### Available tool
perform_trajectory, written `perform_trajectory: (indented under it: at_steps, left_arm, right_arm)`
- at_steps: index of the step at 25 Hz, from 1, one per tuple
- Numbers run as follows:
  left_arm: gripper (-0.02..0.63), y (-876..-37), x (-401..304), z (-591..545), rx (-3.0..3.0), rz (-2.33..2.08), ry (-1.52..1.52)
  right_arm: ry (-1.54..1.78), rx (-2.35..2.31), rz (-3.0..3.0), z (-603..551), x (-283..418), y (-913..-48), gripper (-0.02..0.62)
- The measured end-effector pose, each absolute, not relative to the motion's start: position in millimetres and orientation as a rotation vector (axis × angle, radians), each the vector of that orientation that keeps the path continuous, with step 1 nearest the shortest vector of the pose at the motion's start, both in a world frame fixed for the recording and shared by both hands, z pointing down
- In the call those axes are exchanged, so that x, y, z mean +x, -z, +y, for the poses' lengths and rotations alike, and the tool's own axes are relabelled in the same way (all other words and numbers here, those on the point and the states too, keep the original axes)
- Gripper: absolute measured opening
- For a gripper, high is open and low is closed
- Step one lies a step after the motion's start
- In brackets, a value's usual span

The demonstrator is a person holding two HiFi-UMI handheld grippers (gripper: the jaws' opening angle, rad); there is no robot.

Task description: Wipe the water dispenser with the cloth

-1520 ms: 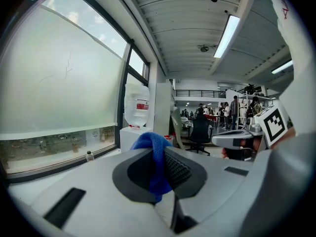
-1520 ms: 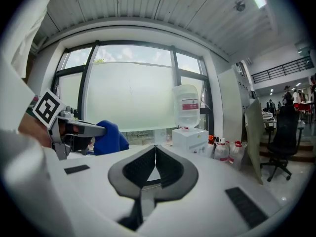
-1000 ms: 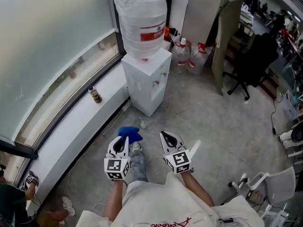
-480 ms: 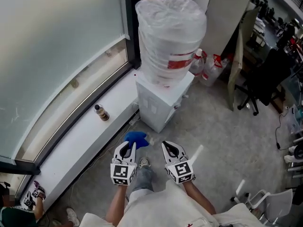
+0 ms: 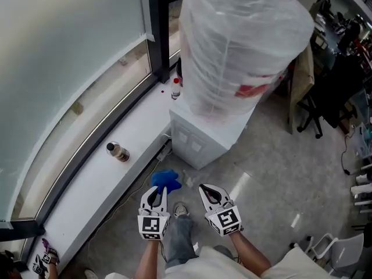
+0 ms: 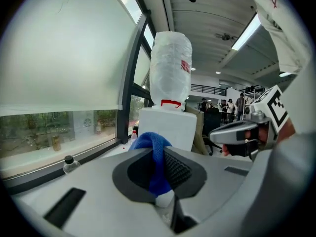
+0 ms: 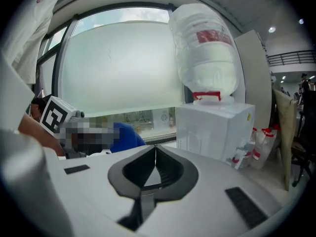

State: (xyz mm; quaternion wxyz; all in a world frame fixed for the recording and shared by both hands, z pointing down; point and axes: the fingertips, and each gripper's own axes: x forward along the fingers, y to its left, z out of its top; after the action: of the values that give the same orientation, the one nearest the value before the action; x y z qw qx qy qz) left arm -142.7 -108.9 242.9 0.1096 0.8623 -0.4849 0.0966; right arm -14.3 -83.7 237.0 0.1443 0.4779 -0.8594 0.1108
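closer than a second ago, the water dispenser (image 5: 200, 139) with its plastic-wrapped bottle (image 5: 238, 51) now fills the upper head view, standing on the floor beside the window ledge (image 5: 116, 173), near both grippers but not touching them. the left gripper (image 5: 157, 193) pinches the blue cloth (image 5: 166, 179), which bunches out past its jaws, while the right gripper (image 5: 210, 193) is pressed together on nothing. the cloth looks soft, light and floppy, so the bunched fold seems the right hold, leaving the loose end to press flat on the casing.

legible text: none | red label (image 5: 254, 89) on water dispenser (image 5: 204, 137): blurred, unreadable
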Motion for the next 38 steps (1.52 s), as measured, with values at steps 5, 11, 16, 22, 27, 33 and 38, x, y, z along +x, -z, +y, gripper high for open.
perform_trajectory:
  at_steps: [5, 11, 16, 22, 27, 33, 38]
  left_arm:
    - [0.037, -300.6, -144.2, -98.7, 2.491, -1.494, -0.242]
    - [0.037, -382.0, -139.5, -81.8, 2.487, -1.549, -0.242]
    - [0.037, -432.3, -139.8, -86.8, 2.517, -1.588, -0.236]
    - [0.037, -478.8, -139.0, -110.6, 2.547, -1.611, -0.181]
    - [0.037, -492.7, -132.9, -133.5, 2.586, -1.596, -0.219]
    - [0.037, -521.0, -119.3, -158.0, 2.632, -1.604, -0.229]
    - [0.037, -538.4, -106.4, -177.8, 2.639, -1.598, -0.233]
  right_arm:
    - [-0.341, 1.342, -2.499, -66.0, -16.8, -304.6, 0.015]
    - [-0.344, 1.344, -2.511, -31.3, -7.4, -393.5, 0.015]
    - [-0.359, 1.351, -2.548, -9.4, -2.8, -438.8, 0.015]
    - [-0.332, 1.368, -2.567, -19.5, -1.2, -500.8, 0.015]
    - [-0.331, 1.409, -2.586, -22.6, 7.6, -518.8, 0.015]
    - [-0.343, 1.448, -2.582, -23.5, 25.0, -546.4, 0.015]
    - [-0.334, 1.45, -2.61, -30.2, 30.0, -556.8, 0.015]
